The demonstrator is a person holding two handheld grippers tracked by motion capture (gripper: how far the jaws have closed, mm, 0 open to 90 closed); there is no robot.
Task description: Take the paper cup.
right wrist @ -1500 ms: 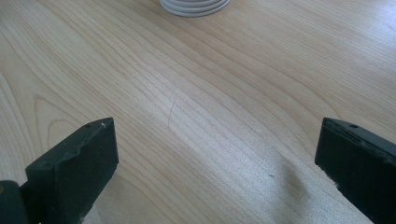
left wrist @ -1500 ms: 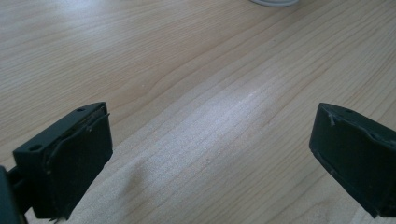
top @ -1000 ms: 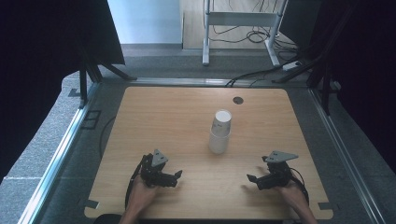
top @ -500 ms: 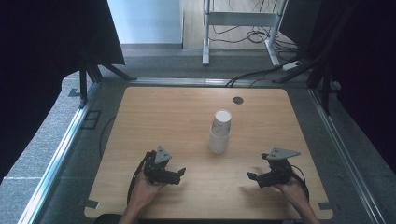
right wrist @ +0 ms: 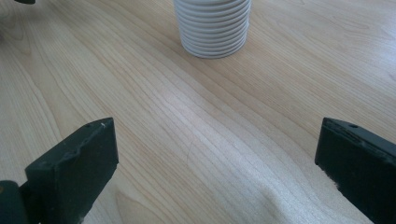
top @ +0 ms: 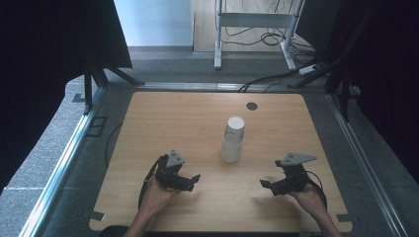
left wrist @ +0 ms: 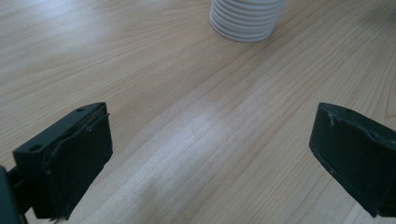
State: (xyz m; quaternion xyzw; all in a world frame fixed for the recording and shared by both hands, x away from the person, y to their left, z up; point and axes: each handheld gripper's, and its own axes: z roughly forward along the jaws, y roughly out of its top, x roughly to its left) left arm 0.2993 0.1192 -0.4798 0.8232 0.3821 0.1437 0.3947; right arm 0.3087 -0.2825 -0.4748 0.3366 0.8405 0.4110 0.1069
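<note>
A stack of white paper cups (top: 232, 139) stands upside down near the middle of the wooden table (top: 168, 118). Its ribbed rims show at the top of the left gripper view (left wrist: 246, 21) and the right gripper view (right wrist: 213, 27). My left gripper (top: 192, 181) is held low at the front left, open and empty, pointing toward the stack. My right gripper (top: 266, 186) is held low at the front right, also open and empty, a short way from the stack. Bare wood lies between both pairs of jaws.
A round cable hole (top: 252, 106) sits in the table near its far edge. Metal rails (top: 64, 163) run along both sides. Beyond the far edge are a white frame's legs (top: 217, 44) and cables (top: 267, 81) on the floor. Dark curtains hang left and right.
Both hands have drifted slightly inward and forward; the grippers stay open. The cup stack has not moved.
</note>
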